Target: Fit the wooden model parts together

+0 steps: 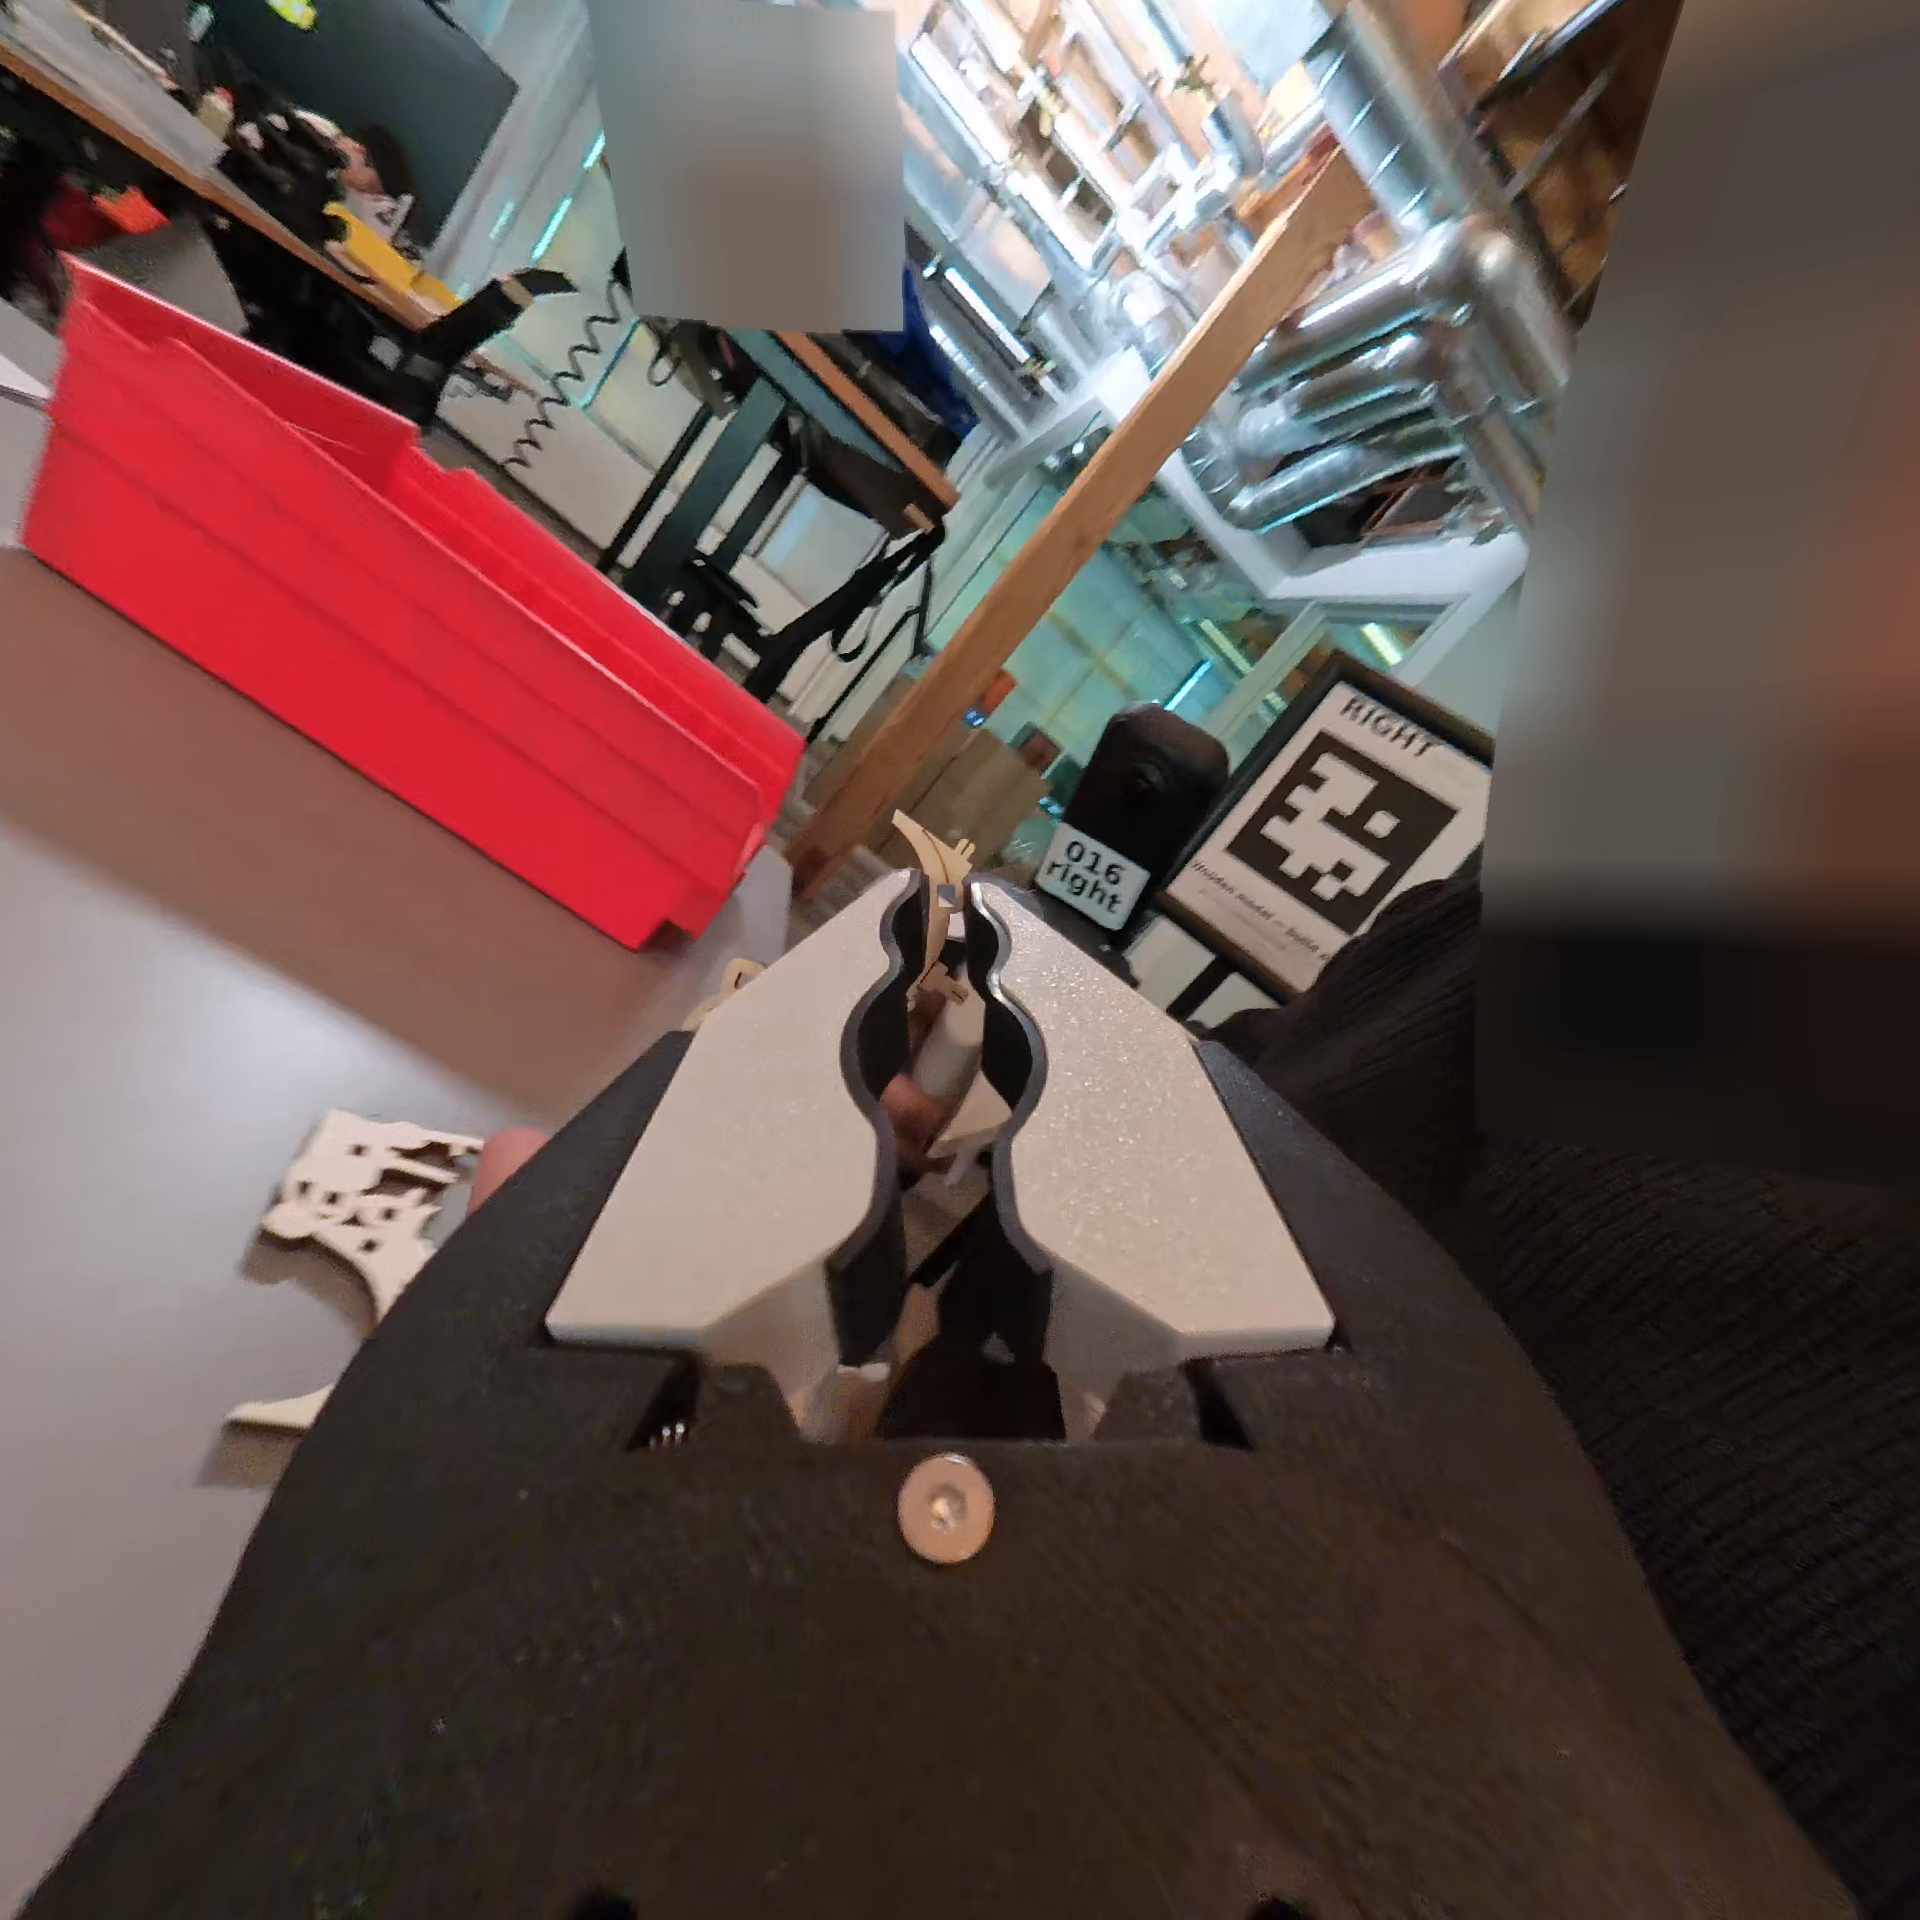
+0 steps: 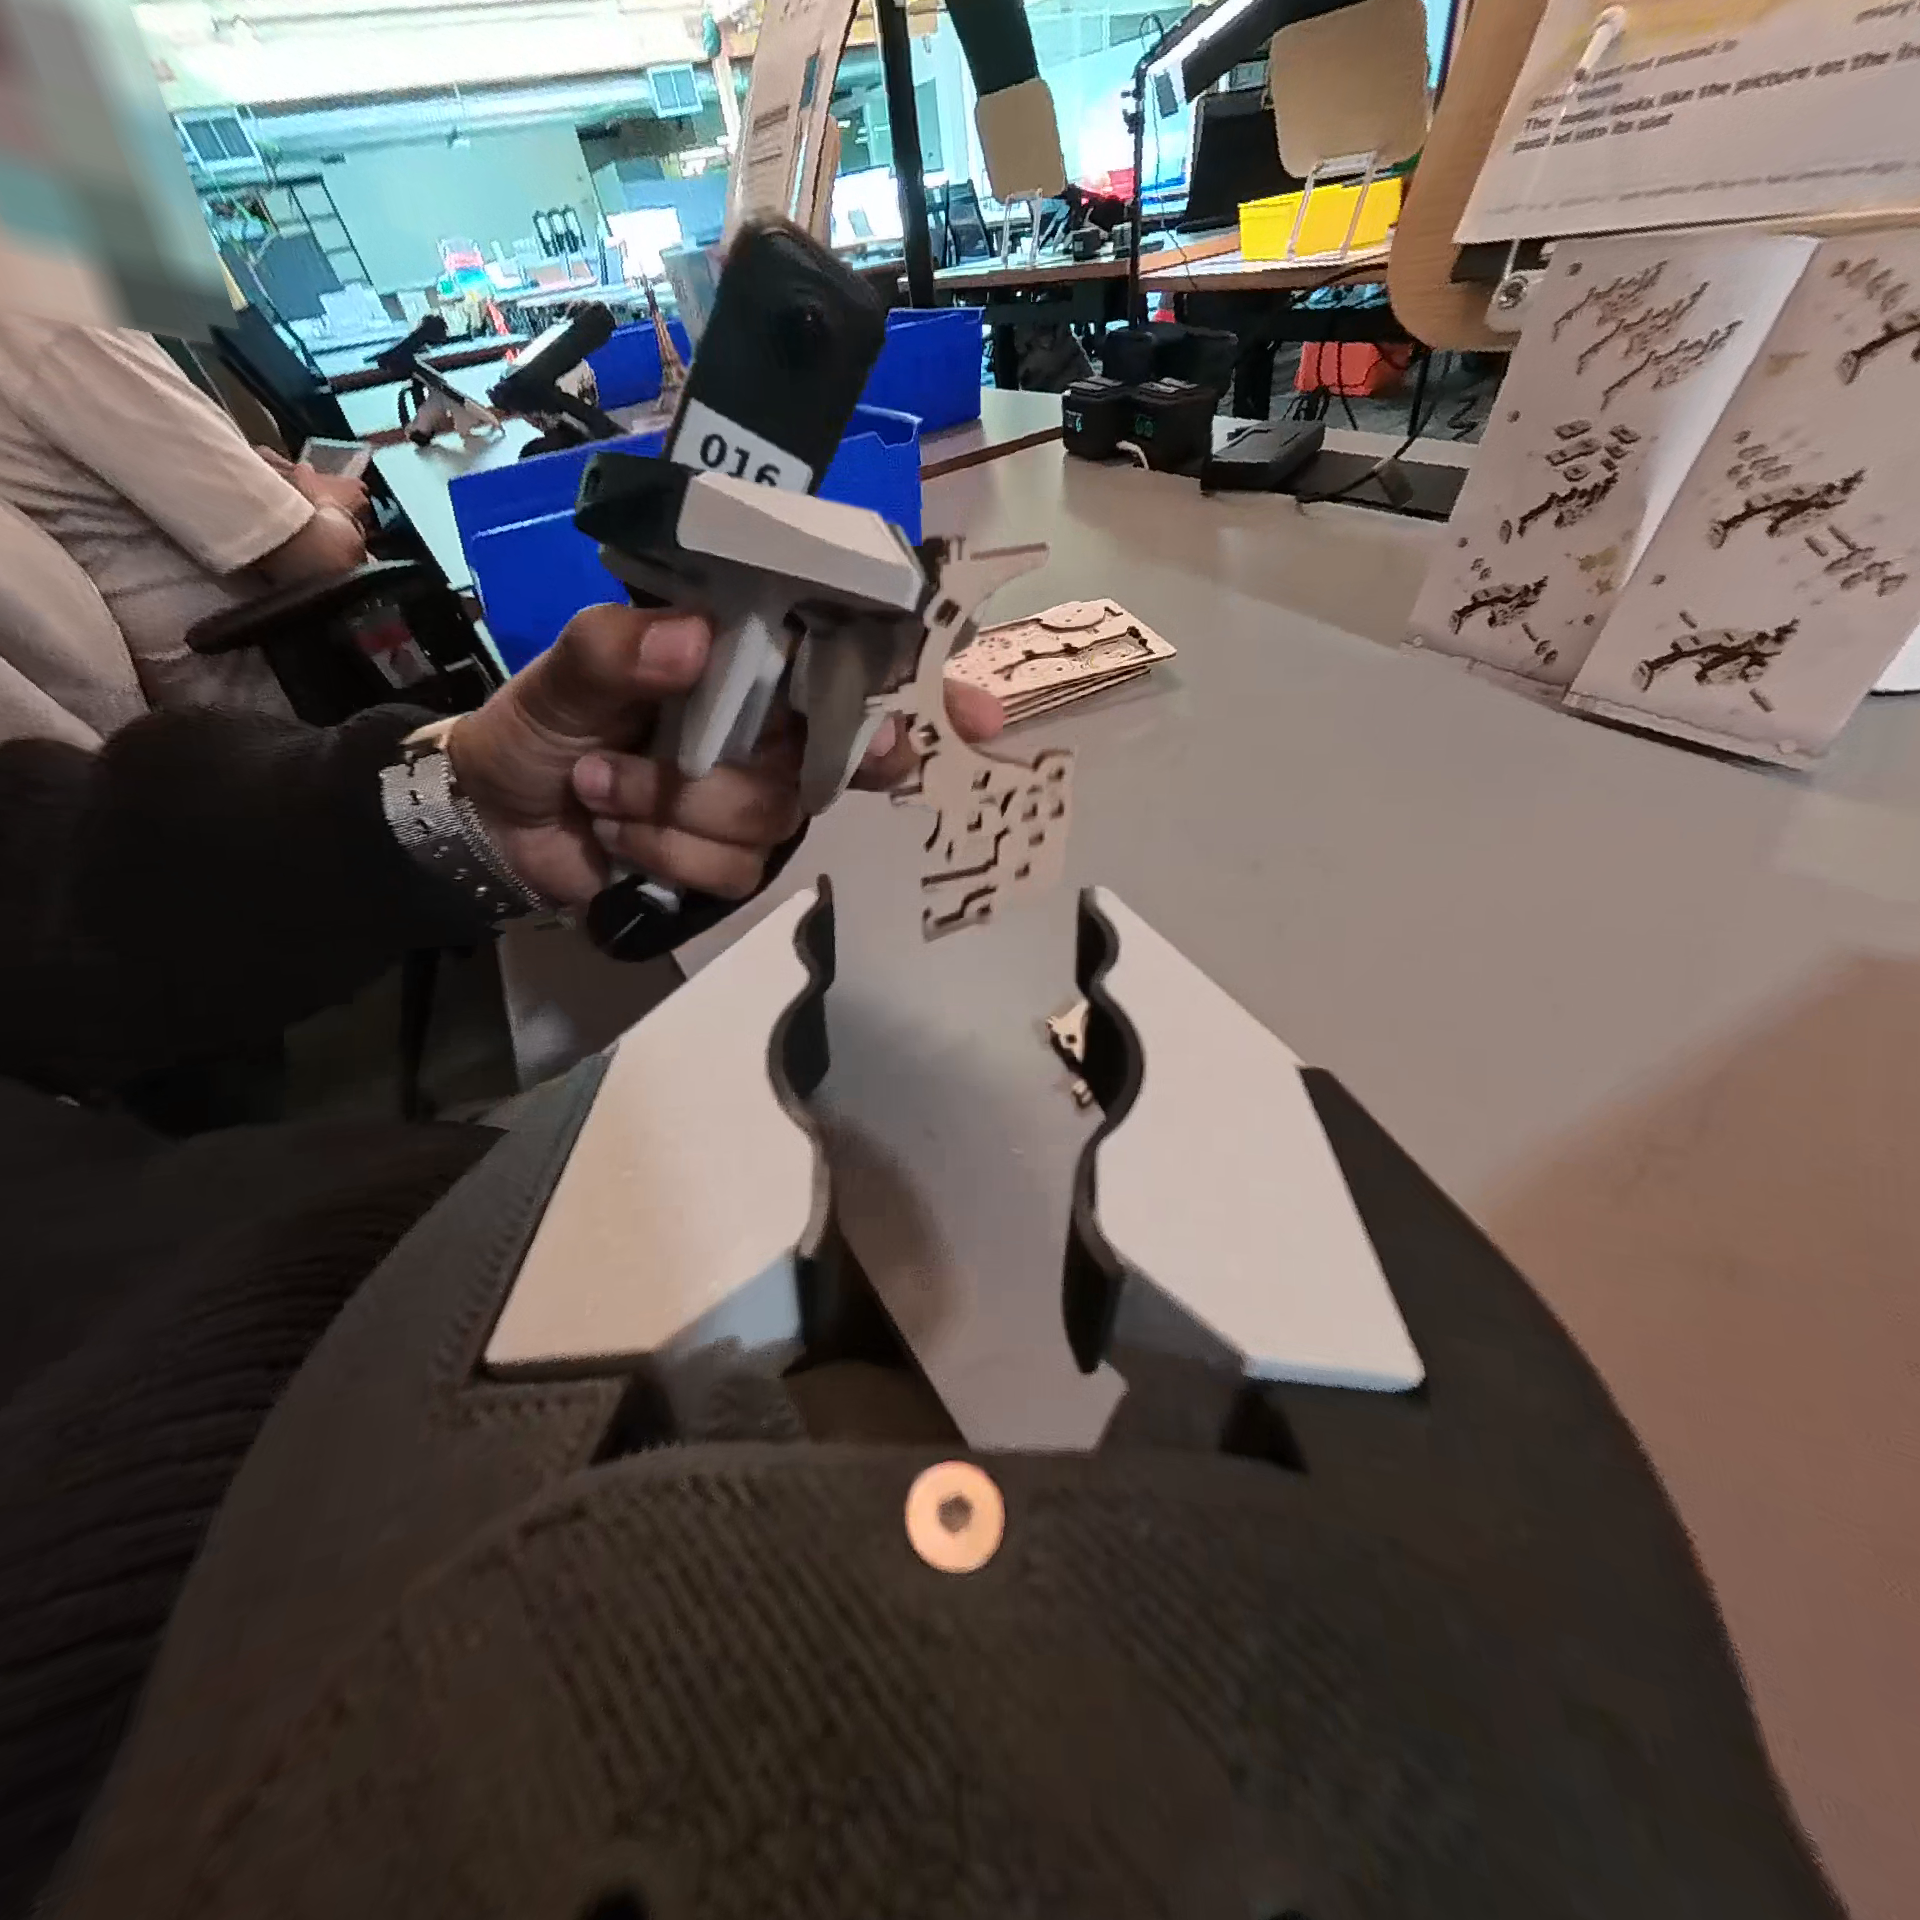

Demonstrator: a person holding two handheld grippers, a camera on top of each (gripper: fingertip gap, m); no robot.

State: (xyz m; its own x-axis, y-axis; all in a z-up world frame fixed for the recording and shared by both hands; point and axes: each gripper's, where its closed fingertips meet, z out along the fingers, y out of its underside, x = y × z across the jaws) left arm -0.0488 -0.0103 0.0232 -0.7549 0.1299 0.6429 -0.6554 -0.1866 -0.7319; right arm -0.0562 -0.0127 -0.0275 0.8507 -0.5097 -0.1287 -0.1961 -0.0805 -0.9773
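The left tool (image 1: 945,899) has its two grey fingers drawn almost together, pinching a thin pale wooden sheet (image 2: 987,790) at its upper edge. In the right wrist view that sheet hangs from the left tool, clear of the grey table (image 2: 1351,883), full of cut-out holes where parts have been removed. The person's left hand (image 2: 623,748) wraps the tool's handle, a metal watch band at the wrist and a dark sleeve behind it.

The right tool (image 2: 956,935) stands wide open with nothing between its fingers; the hanging sheet's lower end sits just above and beyond its tips. A small loose wooden part (image 2: 1068,1029) lies on the table beside the inner edge of the right tool's right-hand finger.

Beyond the hanging sheet, a stack of wooden part sheets (image 2: 1060,655) lies flat on the table. Printed instruction pages (image 2: 1662,468) stand upright far right of the sheet.

In the left wrist view, another pierced wooden sheet (image 1: 353,1216) lies on the table left of the left tool, and a red bin (image 1: 364,603) sits farther off.
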